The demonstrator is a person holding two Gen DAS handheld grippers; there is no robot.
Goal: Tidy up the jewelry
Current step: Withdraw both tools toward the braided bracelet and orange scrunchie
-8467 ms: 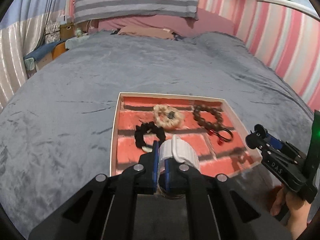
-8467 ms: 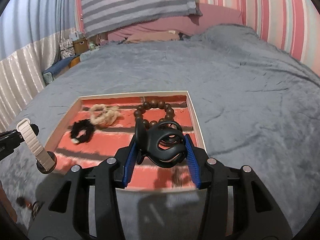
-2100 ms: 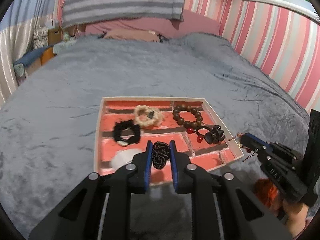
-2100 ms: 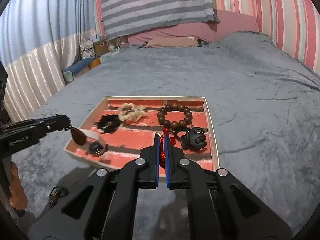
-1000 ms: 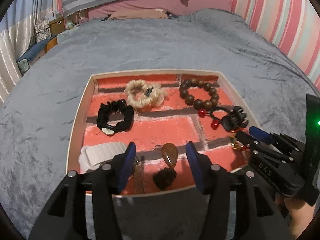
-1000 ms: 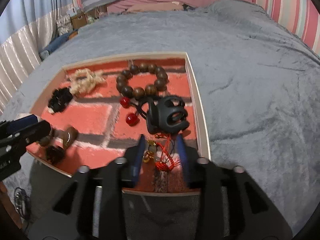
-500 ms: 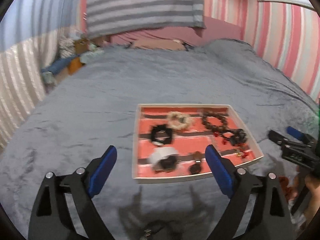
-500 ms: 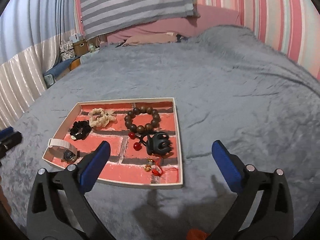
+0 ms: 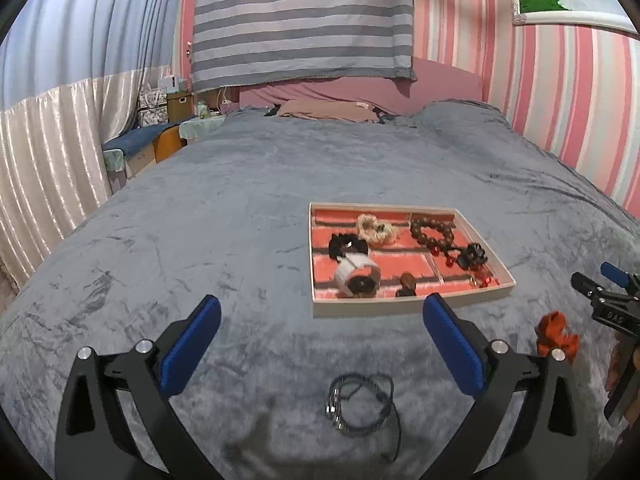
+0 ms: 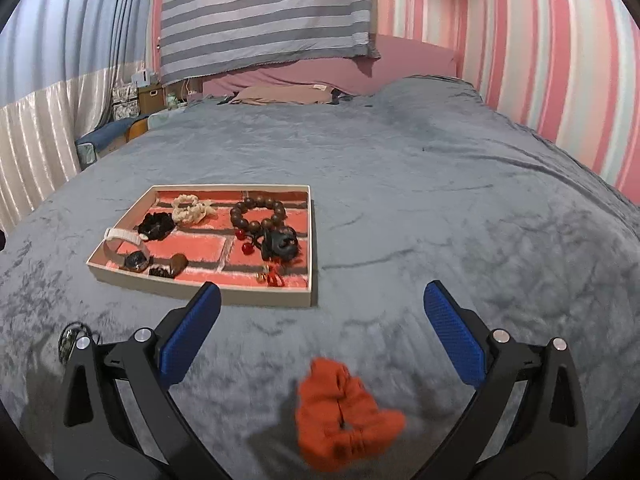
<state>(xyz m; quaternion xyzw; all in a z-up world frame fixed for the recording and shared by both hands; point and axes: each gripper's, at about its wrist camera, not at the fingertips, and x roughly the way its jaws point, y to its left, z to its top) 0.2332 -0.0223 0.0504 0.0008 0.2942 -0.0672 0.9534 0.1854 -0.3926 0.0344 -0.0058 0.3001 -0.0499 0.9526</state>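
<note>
A cream-rimmed tray [image 9: 412, 305] [image 10: 240, 293] with a red brick lining lies on the grey bedspread. In it are a white-strap watch [image 9: 356, 272], a wooden bead bracelet [image 10: 258, 212], a black claw clip [image 10: 280, 244], two scrunchies, a brown pendant [image 10: 176, 264] and a red knot charm [image 10: 272, 278]. My left gripper [image 9: 322, 304] hangs back from the tray, its jaws opening and empty, above a black cord necklace [image 9: 362, 404] on the blanket. My right gripper [image 10: 322, 291] stands open and empty over an orange scrunchie [image 10: 340, 396] on the blanket.
The grey bedspread [image 10: 460, 200] stretches far behind and right of the tray. A pillow [image 9: 328, 110] and a striped cloth [image 9: 304, 20] are at the headboard. Pink striped wall on the right, bedside clutter [image 9: 160, 136] far left. A hand holds the right gripper [image 9: 596, 276].
Both grippers let go of the pendant and the red charm in the tray, opened wide and pulled back and up. The black cord and the orange scrunchie have come into view.
</note>
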